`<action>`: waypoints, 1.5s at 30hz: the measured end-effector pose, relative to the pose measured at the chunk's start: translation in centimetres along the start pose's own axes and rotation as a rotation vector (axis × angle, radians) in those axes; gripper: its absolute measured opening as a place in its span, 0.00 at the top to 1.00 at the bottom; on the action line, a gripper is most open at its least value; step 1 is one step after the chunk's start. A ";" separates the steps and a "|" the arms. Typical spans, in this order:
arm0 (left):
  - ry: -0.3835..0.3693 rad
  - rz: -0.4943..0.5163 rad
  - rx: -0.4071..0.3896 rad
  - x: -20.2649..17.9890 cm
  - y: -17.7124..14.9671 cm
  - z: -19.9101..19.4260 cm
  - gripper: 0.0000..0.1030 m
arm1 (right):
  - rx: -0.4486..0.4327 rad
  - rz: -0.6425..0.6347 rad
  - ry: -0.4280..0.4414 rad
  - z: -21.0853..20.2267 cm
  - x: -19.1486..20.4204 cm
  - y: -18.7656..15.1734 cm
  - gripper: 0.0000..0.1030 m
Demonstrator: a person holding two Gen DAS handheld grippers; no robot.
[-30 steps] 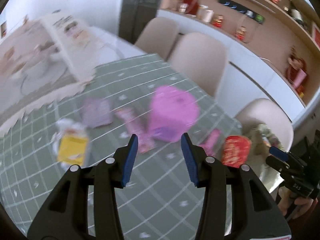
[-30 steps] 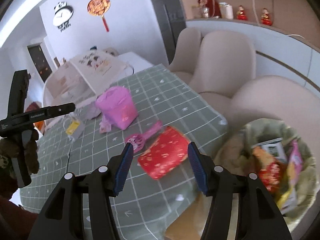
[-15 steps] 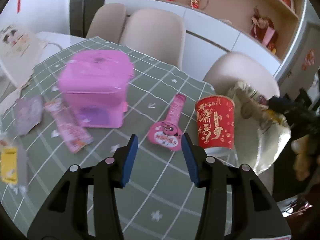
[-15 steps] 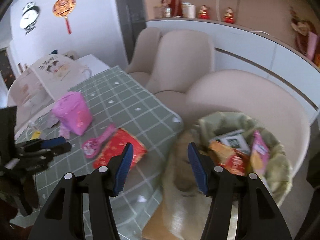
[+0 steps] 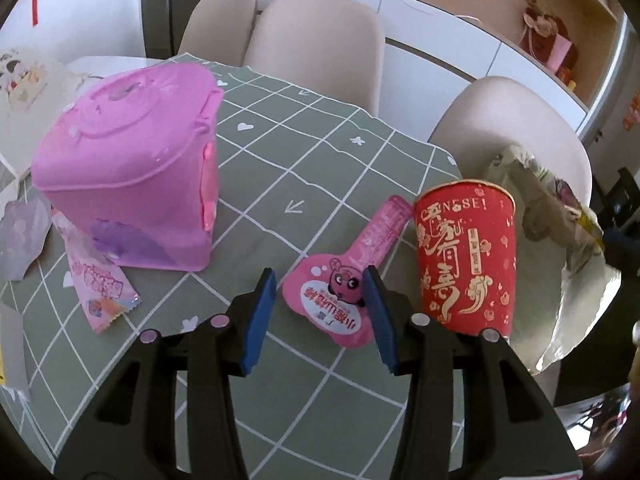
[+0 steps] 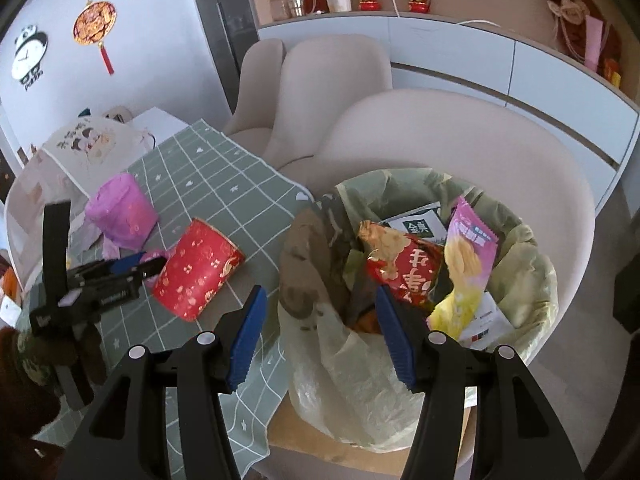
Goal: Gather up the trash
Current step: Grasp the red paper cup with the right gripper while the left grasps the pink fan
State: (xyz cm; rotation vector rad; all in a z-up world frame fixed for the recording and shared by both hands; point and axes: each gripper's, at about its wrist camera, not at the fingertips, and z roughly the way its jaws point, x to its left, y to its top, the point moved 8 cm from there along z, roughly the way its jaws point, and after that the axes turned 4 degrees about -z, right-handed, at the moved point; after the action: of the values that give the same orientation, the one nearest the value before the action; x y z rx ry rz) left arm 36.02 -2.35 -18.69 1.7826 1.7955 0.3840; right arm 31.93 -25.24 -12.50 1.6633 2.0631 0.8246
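Observation:
My left gripper (image 5: pixel 320 308) is open, its jaws on either side of a flat pink snack wrapper (image 5: pixel 344 280) lying on the green checked tablecloth (image 5: pixel 304 168). A red paper cup (image 5: pixel 466 256) lies on its side just right of it. My right gripper (image 6: pixel 318 328) is open and empty above the near rim of a trash bin lined with a pale green bag (image 6: pixel 532 264), which holds several wrappers. The left gripper (image 6: pixel 120 270) and the red cup (image 6: pixel 198 270) also show in the right wrist view.
A pink plastic box (image 5: pixel 128 184) stands left of the wrapper, with a pink candy wrapper (image 5: pixel 100 284) and a pale purple wrapper (image 5: pixel 24 232) beside it. Beige chairs (image 5: pixel 316 40) line the table's far edge. The bin (image 5: pixel 560 232) sits on a chair at right.
My left gripper has swung right and come down close over the pink snack wrapper. My right gripper has moved right, from over the red cup to over the trash bin.

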 end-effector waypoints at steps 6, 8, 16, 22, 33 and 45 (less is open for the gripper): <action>0.066 -0.049 0.008 2.1 -1.3 -2.1 0.89 | 0.004 0.032 0.070 1.6 3.9 0.7 0.48; 0.090 -0.074 0.013 3.3 -2.2 -3.0 0.89 | 0.025 0.055 0.144 2.8 5.7 0.9 0.48; 0.053 -0.219 -0.011 7.9 -5.2 -8.5 0.78 | 0.094 0.062 0.223 8.0 10.9 1.7 0.48; 0.033 -0.250 -0.040 9.4 -6.3 -11.6 0.67 | 0.067 -0.019 0.222 10.3 13.8 3.4 0.47; -0.068 -0.146 -0.027 6.1 -4.5 -9.6 0.59 | 0.056 -0.074 0.198 7.7 12.1 4.0 0.52; -0.015 -0.090 -0.007 1.0 -0.2 -1.7 0.59 | 0.035 -0.019 0.162 2.4 6.2 1.7 0.52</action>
State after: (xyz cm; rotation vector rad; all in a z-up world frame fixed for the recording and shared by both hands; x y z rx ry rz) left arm 34.92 -1.11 -17.68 1.6887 1.8544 0.3395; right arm 33.16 -18.52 -12.74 1.6405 2.2090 0.9504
